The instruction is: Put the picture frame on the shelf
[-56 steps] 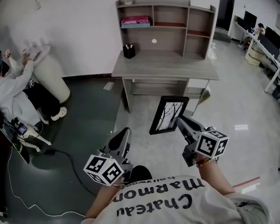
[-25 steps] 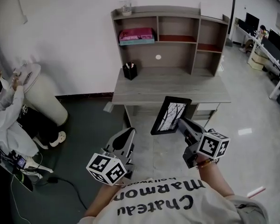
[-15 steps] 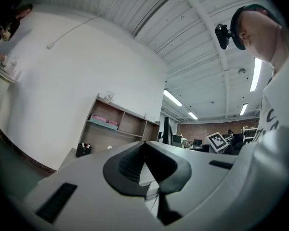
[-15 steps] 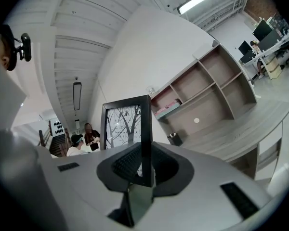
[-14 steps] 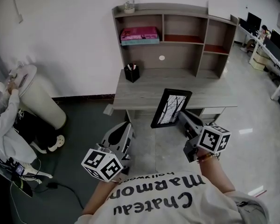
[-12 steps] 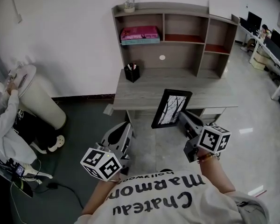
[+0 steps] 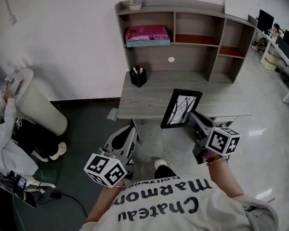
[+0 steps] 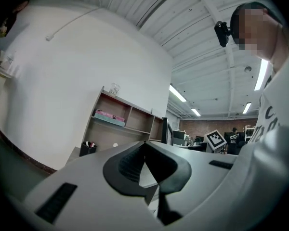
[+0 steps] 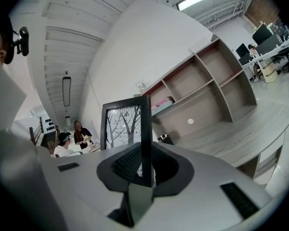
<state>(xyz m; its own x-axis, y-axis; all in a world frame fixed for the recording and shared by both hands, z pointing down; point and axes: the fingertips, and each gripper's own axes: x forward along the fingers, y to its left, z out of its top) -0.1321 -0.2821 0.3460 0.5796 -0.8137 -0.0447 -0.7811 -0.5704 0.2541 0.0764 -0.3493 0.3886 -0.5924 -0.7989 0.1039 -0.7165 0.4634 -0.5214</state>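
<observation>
My right gripper (image 7: 194,118) is shut on the lower right edge of a black picture frame (image 7: 180,109) with a bare-tree print. The frame stands upright in the air over the front edge of the grey desk (image 7: 149,97). In the right gripper view the picture frame (image 9: 127,126) rises from between the jaws, right gripper (image 9: 145,170). Beyond it stands the grey shelf unit (image 7: 183,28) on the desk. My left gripper (image 7: 125,137) hangs low at the left, shut and empty; in its own view the left gripper (image 8: 144,165) shows both jaws pressed together.
A pink and teal box (image 7: 146,34) lies in the upper left shelf compartment. A black pen holder (image 7: 137,77) stands on the desk's left side. A small jar (image 7: 135,3) sits on top of the shelf. A white cylinder bin (image 7: 36,102) and a seated person (image 7: 5,143) are at the left.
I have come closer to the desk. The right gripper has carried the picture frame forward, from over the floor to over the desk's front edge. The left gripper stays low.
</observation>
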